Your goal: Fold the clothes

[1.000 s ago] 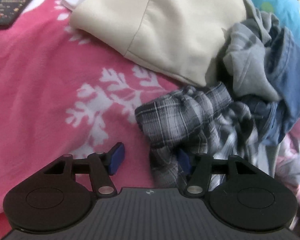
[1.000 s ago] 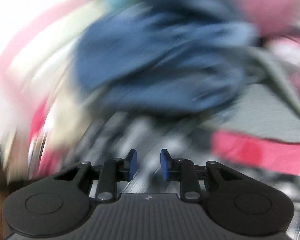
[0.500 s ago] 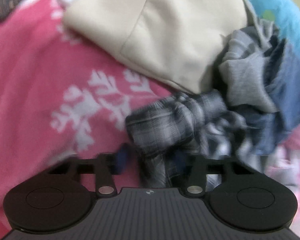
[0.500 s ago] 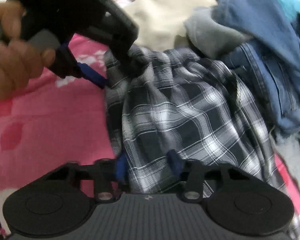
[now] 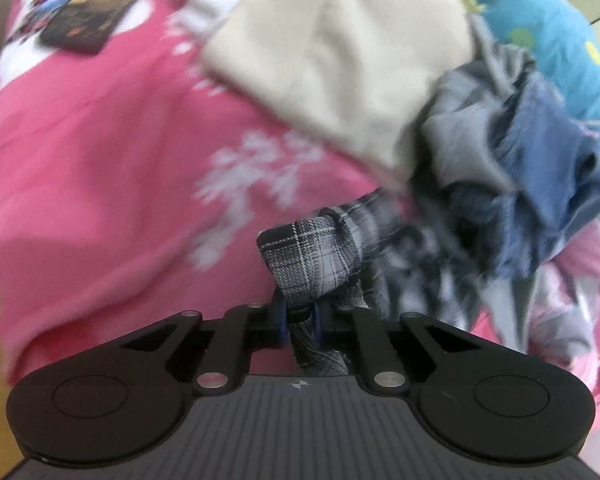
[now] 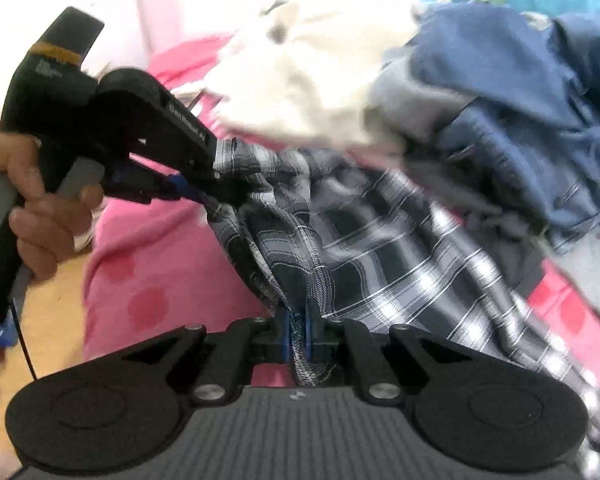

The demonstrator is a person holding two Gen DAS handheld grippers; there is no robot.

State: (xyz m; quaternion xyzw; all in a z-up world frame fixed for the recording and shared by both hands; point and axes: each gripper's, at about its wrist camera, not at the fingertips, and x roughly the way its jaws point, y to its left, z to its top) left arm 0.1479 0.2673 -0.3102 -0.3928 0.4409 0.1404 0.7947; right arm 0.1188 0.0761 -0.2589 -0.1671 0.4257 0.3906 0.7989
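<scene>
Plaid black-and-white garment [image 6: 364,256] is bunched on the pink bed [image 5: 100,160], stretched roughly between both grippers. Left gripper [image 5: 300,318] and right gripper [image 6: 298,334] each have jaws closing tight on a fold of it, beside the clothes pile [image 5: 540,152].

**Left gripper pinching plaid cloth**

The left gripper [image 5: 300,318] is closing its jaws on a bunched fold of the plaid shirt [image 5: 312,246]; behind lies a cream garment [image 5: 332,60] beside grey and blue clothes [image 5: 540,168]; all rest on a pink bedspread [image 5: 100,160]; a dark booklet [image 5: 88,20] lies far left.
</scene>
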